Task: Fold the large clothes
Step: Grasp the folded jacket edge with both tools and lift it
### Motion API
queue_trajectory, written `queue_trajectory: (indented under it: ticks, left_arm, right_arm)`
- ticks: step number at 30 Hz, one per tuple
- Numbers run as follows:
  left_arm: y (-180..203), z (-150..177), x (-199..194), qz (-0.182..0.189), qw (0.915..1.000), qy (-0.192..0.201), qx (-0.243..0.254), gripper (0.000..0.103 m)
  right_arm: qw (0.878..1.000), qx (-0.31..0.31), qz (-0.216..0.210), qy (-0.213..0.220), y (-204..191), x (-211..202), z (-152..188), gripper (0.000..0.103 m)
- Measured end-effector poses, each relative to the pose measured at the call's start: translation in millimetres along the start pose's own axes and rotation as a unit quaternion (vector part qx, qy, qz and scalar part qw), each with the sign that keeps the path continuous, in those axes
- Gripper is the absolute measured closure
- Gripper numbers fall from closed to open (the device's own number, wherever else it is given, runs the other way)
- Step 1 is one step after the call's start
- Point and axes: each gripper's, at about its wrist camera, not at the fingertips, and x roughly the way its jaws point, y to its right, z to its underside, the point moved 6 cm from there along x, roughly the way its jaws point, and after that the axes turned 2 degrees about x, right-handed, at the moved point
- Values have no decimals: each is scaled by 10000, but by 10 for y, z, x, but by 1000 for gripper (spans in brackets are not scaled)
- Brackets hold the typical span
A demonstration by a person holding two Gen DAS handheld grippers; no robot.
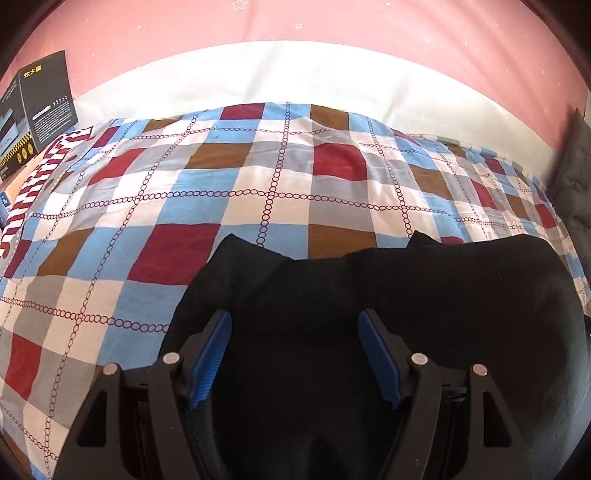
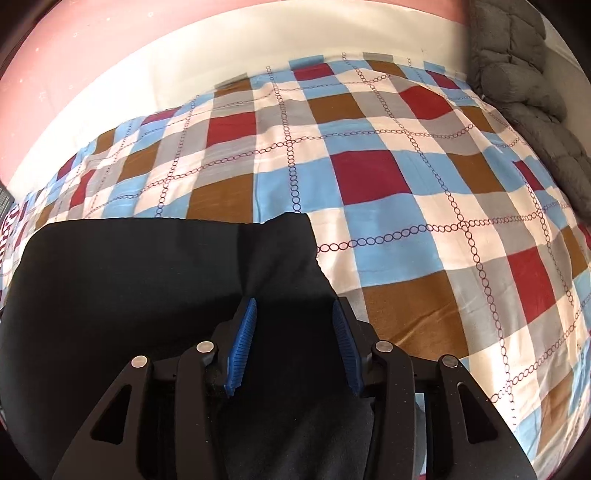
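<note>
Lying across the lower half of both views, the black garment (image 1: 406, 295) rests flat on a checked bedsheet (image 1: 258, 177) of red, blue, brown, grey and white squares with thin lines of small rings. In the left wrist view the cloth fills the lower centre and lower right of the frame, and its far edge shows two small raised corners near the middle. In the right wrist view the same garment (image 2: 129, 280) fills the lower left and lower centre, with one corner standing up near the middle of the frame.

The left gripper (image 1: 294, 317) is at the bottom centre of its frame, above the dark cloth. Its two blue pads (image 1: 210, 358) stand wide apart and nothing is pinched between them, so the tool is released. The right gripper (image 2: 293, 306) is at the bottom centre of its frame, over the right edge of the garment. Its blue pads (image 2: 242, 343) are also apart, a little closer together than those of the left, and they grasp nothing.

Beyond the bedsheet a white band (image 1: 295, 74) and a pink surface with small stars (image 1: 332, 22) are at the top. A dark printed box (image 1: 40, 103) stands at the upper left of the left view, and a grey quilted cushion (image 2: 517, 74) is at the upper right of the right view.
</note>
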Motion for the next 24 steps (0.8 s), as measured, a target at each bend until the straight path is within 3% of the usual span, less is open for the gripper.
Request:
queue_trajectory:
  ticks: [3,7,9,11,18,20,24]
  left_arm:
    - [-4,5,7,5,10000,-4,-12,28]
    - [30,-17,-64,-232,9995,-94,166,28]
    - [73,-26,-196,-512,9977,-159,413,28]
    - [104,-9,-391,-510,9971,-89,563,29]
    - [-35,233,-1058,-318,9983,255,407,29]
    - [-129,327,-1152,-247,9990,256,259,29]
    - [-417,570,-1268,-152,9996,233,-86,29]
  right_arm:
    - [10000,33,18,-14,15,26,2,56]
    - [9997,85,212,-43,47,22,11,43]
    - [9996,167,221,-46,79,-60,10,42]
    - [9995,231,218,84,112,-260,5,42]
    - [9977,208,-512,383,177,-886,359,41]
    - [9965,247,-721,344,219,-981,521,34]
    - [9940,186,-1048,260,294,-1037,774,30]
